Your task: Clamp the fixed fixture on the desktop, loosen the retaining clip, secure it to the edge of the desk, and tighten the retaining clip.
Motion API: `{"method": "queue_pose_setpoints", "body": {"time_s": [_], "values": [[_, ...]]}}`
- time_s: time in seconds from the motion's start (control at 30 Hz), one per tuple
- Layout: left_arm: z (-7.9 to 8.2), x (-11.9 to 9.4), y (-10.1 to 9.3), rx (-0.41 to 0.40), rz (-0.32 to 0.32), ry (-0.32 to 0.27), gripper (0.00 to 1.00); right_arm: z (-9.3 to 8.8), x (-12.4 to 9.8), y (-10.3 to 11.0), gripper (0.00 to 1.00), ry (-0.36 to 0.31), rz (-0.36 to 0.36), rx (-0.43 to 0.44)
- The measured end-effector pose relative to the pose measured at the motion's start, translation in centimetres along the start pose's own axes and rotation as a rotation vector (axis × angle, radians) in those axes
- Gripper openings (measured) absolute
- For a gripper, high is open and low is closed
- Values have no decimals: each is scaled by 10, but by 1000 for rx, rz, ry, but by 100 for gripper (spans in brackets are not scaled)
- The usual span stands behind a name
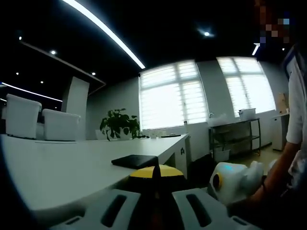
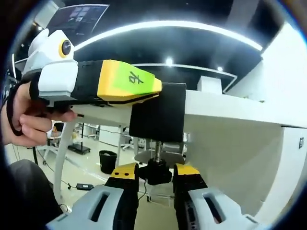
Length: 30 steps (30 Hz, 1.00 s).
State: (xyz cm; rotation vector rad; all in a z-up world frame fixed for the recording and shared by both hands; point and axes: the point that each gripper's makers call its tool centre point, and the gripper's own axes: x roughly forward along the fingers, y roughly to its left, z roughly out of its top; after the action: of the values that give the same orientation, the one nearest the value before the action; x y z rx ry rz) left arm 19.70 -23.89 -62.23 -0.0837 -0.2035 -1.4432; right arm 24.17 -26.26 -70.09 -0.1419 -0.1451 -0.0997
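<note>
The black clamp fixture sits on the edge of the white desk, its threaded screw hanging down beneath. In the right gripper view, my right gripper is below the desk, its yellow-tipped jaws closed on the black screw knob. My left gripper comes in from the left, held by a hand, its yellow-green jaws pinched on the fixture's top. In the left gripper view, my left gripper has its jaws together, and the fixture's flat black top lies just ahead on the desk. The right gripper's white body shows low right.
A potted plant and white chairs stand along the desk's far side. A metal shelf rack stands by the windows. Under the desk are a black bin, a desk leg and floor cables. The person's arm is at the right.
</note>
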Motion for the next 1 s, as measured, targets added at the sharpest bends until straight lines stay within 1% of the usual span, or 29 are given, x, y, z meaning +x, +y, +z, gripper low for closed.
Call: {"method": "queue_pose_setpoints", "body": {"time_s": [0.13, 0.17, 0.23, 0.3, 0.43, 0.47, 0.5, 0.57, 0.67, 0.7, 0.8, 1.0], "values": [[0, 0, 0, -5, -1, -1, 3, 0, 0, 2, 25, -10, 34, 10], [0, 0, 1, -5, -1, -2, 3, -2, 5, -2, 25, -9, 42, 10], [0, 0, 1, -4, -1, -2, 3, -2, 7, -4, 25, -12, 64, -6], [0, 0, 1, -2, 0, -1, 3, -1, 6, -2, 25, -17, 101, -15], [0, 0, 1, -4, -1, -1, 3, 0, 7, 2, 25, -17, 228, -51], [0, 0, 1, -6, -2, -2, 3, 0, 7, 5, 25, -20, 280, -47], [0, 0, 1, -8, -2, -3, 3, 0, 6, 7, 25, -17, 313, -39], [0, 0, 1, -7, -2, -4, 3, 0, 5, 7, 25, -15, 354, -46], [0, 0, 1, -7, -2, -2, 3, -2, 3, 9, 25, -18, 429, -83], [0, 0, 1, -6, -2, -2, 3, -2, 2, 13, 25, -19, 456, -87], [0, 1, 2, -6, -1, -3, 3, -3, 2, 14, 25, -20, 481, -103], [0, 1, 2, -5, -1, -3, 3, -5, 4, 16, 25, -20, 533, -61]]}}
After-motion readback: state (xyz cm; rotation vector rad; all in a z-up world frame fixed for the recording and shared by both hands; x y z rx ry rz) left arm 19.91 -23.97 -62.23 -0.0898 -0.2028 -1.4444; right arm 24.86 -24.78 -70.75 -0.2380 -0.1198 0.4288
